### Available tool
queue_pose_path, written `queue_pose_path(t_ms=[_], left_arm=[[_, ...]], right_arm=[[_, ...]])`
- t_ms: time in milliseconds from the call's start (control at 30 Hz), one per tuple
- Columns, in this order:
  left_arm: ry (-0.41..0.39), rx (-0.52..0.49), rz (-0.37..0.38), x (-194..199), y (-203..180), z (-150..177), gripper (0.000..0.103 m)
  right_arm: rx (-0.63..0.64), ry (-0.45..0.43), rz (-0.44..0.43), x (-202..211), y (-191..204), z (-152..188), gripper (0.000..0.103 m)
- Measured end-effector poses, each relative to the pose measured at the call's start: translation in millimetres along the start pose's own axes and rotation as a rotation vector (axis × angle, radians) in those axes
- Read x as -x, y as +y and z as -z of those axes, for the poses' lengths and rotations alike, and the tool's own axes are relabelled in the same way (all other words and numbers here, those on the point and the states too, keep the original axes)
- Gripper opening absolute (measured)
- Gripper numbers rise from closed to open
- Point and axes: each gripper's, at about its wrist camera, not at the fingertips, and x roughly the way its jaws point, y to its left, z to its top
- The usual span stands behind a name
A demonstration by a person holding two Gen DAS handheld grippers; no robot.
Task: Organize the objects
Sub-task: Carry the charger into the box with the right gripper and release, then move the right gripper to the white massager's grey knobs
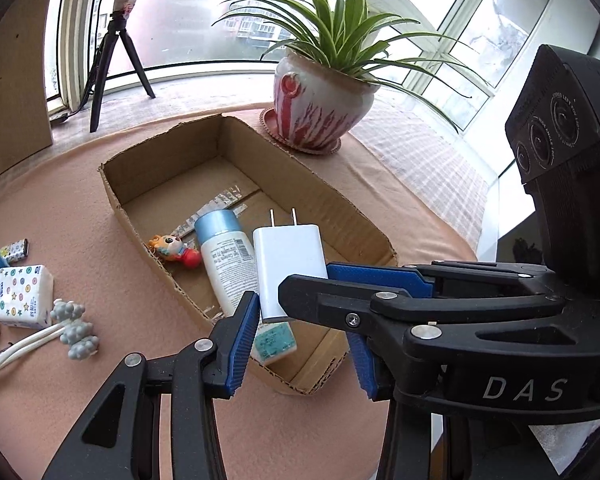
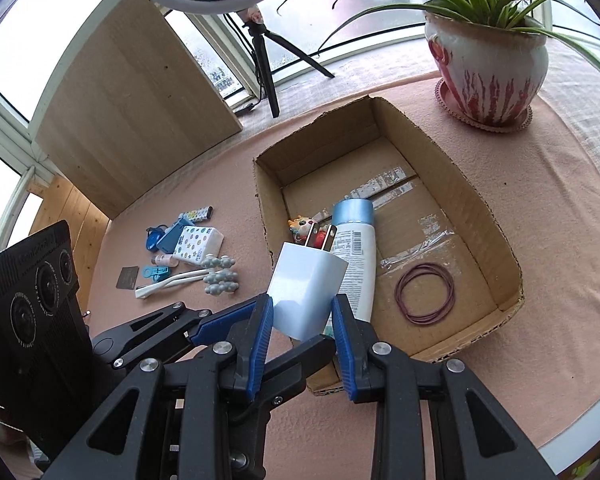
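While both my grippers clamp the white charger (image 2: 306,294) above the near end of the cardboard box (image 2: 482,200), right gripper (image 2: 300,320) pinches its sides and left gripper (image 1: 300,328) its base. Lotion bottle (image 2: 356,256) lies in the box.
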Motion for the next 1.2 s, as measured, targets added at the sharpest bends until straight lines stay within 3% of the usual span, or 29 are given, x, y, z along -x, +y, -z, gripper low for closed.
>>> queue_pose_path(t_ms=[33,100,133,167,200,233,533,867,1033,1200], left_arm=[[0.003,0.000,-0.004,-3,0,-1,0.047],[0.007,0.009,-0.026,-5,1,-1,0.064],[0.004,0.014,-0.037,-4,2,0,0.067],[0.001,0.019,-0.045,-3,5,0,0.069],[0.000,0.026,-0.053,-1,8,1,0.069],[-0.005,0.034,-0.065,2,12,2,0.069],[-0.046,0.192,-0.170,53,78,37,0.068],[-0.092,0.414,-0.311,128,166,105,0.068],[-0.107,0.487,-0.340,153,192,131,0.068],[-0.112,0.524,-0.359,172,208,151,0.068]], right_arm=[[-0.002,0.001,0.001,-1,-3,-1,0.028],[0.006,0.005,0.002,-2,-7,-2,0.028],[0.009,0.003,0.014,-3,-8,-2,0.029],[0.011,0.003,0.026,-3,-9,-2,0.036],[0.013,0.002,0.032,-4,-9,-2,0.044],[0.013,-0.006,0.033,-4,-9,-2,0.045],[0.077,0.006,-0.018,-18,20,-12,0.045],[0.161,0.086,-0.079,-73,86,-25,0.045],[0.183,0.126,-0.077,-104,109,-32,0.045],[0.166,0.161,-0.022,-136,116,-41,0.045]])
